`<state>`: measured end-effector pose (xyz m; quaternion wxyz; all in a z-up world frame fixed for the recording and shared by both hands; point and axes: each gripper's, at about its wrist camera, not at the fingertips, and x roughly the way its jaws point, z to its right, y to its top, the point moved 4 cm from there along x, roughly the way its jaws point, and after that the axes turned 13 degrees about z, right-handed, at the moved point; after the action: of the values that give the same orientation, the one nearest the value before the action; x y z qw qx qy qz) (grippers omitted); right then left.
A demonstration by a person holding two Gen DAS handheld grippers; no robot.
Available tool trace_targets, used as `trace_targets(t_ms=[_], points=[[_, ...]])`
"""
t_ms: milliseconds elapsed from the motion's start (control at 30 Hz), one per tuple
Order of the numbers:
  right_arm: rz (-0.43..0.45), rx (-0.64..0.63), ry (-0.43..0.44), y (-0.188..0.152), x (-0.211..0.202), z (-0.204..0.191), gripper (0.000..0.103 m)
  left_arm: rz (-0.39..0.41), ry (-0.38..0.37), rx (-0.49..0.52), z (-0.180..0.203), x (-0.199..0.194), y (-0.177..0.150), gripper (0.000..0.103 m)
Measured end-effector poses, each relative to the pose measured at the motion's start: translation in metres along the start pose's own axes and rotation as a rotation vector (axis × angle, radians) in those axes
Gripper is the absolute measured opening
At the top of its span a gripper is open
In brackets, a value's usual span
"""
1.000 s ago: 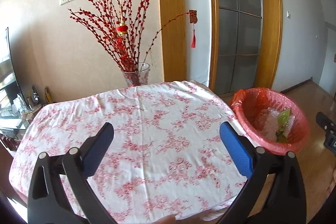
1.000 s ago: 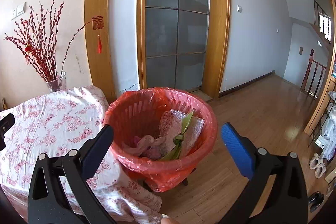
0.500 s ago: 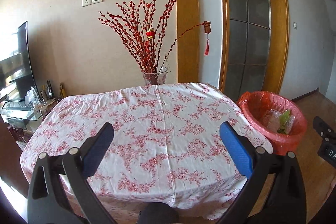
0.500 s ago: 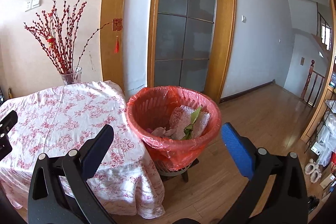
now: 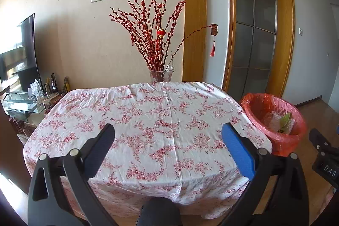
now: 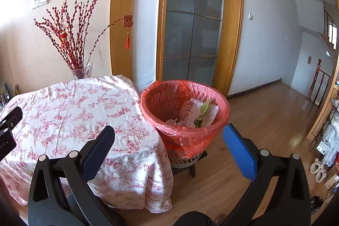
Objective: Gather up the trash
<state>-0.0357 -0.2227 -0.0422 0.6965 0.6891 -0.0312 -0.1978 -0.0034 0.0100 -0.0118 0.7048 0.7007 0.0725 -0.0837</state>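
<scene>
Red-lined bin (image 6: 184, 111): holds trash (image 6: 196, 112), beside table (image 5: 148, 120).
Left gripper (image 5: 168, 137): I see jaws apart, empty.
Right gripper (image 6: 169, 138): same.

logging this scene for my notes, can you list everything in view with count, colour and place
table: one, covered by a white cloth with red flowers, centre of the left wrist view
trash bin: one, lined with an orange-red bag, on the floor just right of the table
trash: a few pieces, whitish bubble wrap and a green scrap, inside the bin
vase: one, clear glass, behind the table's far edge
red branches: one bunch, in the vase
door: one, grey glass panes in a wood frame, behind the bin
television: one, black, far left
left gripper: one, black with a blue pad, open, empty
right gripper: one, same colours, open, empty
</scene>
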Motion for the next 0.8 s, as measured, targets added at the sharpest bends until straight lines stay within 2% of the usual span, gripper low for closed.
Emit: trace_targets(t_ms=[800], points=[[-0.021, 0.019, -0.018, -0.0038, -0.0012, 0.0023, 0.101, -0.013, -0.012, 0.004, 0.0043, -0.004, -0.0034, 0.099]])
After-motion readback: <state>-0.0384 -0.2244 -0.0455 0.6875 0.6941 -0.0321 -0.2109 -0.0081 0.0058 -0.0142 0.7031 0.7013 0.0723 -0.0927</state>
